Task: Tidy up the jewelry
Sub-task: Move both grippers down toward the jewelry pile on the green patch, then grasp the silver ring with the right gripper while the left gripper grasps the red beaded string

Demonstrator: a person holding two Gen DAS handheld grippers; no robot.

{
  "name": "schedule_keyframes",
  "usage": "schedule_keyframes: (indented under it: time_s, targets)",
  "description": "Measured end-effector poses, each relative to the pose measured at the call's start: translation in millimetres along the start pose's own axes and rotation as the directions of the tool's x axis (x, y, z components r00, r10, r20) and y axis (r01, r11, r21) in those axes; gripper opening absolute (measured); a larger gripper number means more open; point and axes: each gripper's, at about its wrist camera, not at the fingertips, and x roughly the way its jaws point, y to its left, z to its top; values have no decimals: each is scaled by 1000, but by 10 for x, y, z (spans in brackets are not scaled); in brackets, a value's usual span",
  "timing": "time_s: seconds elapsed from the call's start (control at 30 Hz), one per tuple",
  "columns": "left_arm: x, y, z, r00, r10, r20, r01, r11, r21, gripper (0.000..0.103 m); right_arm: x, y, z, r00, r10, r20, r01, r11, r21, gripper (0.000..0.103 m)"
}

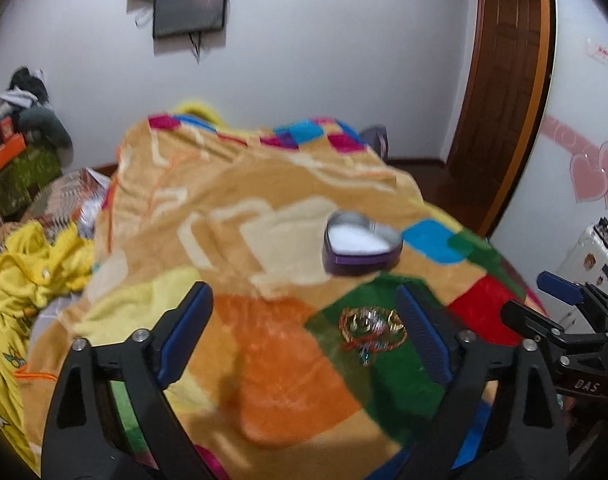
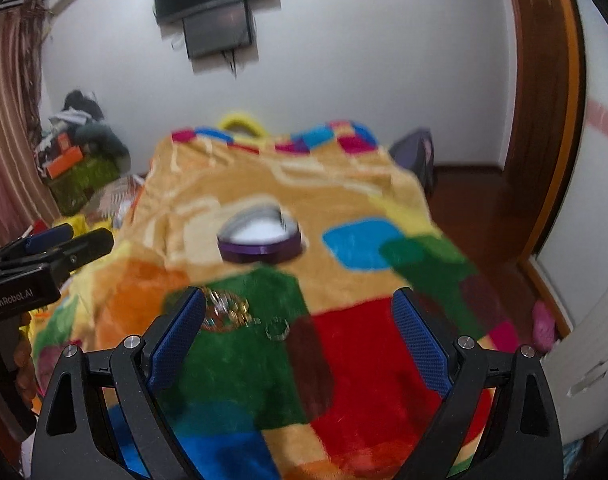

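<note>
Blanket (image 1: 232, 184): heart box (image 1: 360, 246) open, near the right edge; jewelry heap (image 1: 372, 330) close before it. Left tool (image 1: 304, 332) and right tool (image 2: 300, 332): both spread wide, empty, above the blanket.

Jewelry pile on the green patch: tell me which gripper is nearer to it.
Left. The left gripper has the jewelry pile just inside its right-hand finger. The right gripper sits to the pile's right, its left-hand finger beside it.

Showing even, soft indoor light with a faint shadow falling on the blanket (image 1: 264, 360) below the heart-shaped box (image 1: 360, 246), motion blur smearing everything around it, and fisheye bending and darkening toward the corners.
</note>
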Motion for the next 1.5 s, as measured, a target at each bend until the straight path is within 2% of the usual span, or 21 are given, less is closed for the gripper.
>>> schedule_keyframes:
  time_s: [0.1,0.17,0.33,0.5,0.6,0.7,0.83,0.97,1.1,1.23,1.5]
  targets:
    - [221,12,-103,997,-23,-75,24,1000,7,80,163,-43,-63,999,18,-49,-18,1000,11,92]
    - [316,-9,-155,993,-36,-112,38,999,13,74,219,-61,-100,997,30,-69,-29,999,12,89]
    - [488,-51,-208,982,-79,-172,84,996,21,54,382,-42,-146,992,53,-114,-56,998,-19,65]
    - [633,-95,-240,966,-133,-223,141,990,19,39,516,31,-161,986,78,-145,-87,995,-56,52]
    - [672,-115,-238,961,-151,-231,159,987,18,37,575,67,-160,985,81,-153,-92,993,-70,46]
    - [737,-132,-237,953,-172,-250,181,983,13,29,617,69,-144,984,85,-157,-98,992,-75,43]
    - [860,-133,-253,946,-166,-279,174,985,5,20,636,70,-149,983,87,-161,-102,991,-85,38]
    - [856,-112,-266,944,-170,-283,175,984,-8,18,651,94,-157,983,88,-162,-104,990,-95,33]
    - [866,-112,-308,940,-182,-290,185,983,-15,11,685,110,-153,980,105,-166,-122,987,-100,20]
    - [869,-120,-326,938,-183,-293,189,982,-9,1,700,117,-139,981,104,-163,-122,987,-103,20]
    - [713,-103,-277,948,-190,-256,192,981,-18,0,642,124,-95,985,104,-141,-118,988,-97,20]
